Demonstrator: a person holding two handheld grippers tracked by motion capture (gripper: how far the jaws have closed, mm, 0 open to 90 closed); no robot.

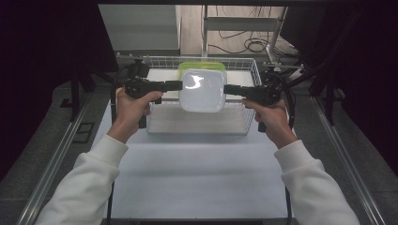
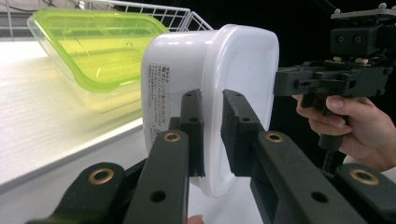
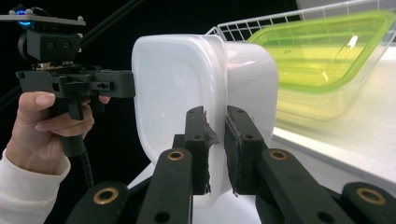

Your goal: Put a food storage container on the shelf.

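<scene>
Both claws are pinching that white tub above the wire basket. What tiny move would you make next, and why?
Probably lift it a little higher, level, then draw it toward the open table. The left claw and right claw each clamp an opposite rim of the white tub, which hangs over the wire basket. A green-lidded container sits close behind it, so rising first should avoid bumping either.

dim workroom around a bright white table (image 1: 197, 168).

the table is lit from above while the sides fall into near black. metal rails (image 1: 56, 159) run along both table edges over grey floor. beyond the far edge, pale wooden flooring (image 1: 192, 28) carries loose black cables (image 1: 248, 44) and a grey cabinet (image 1: 141, 28).
</scene>
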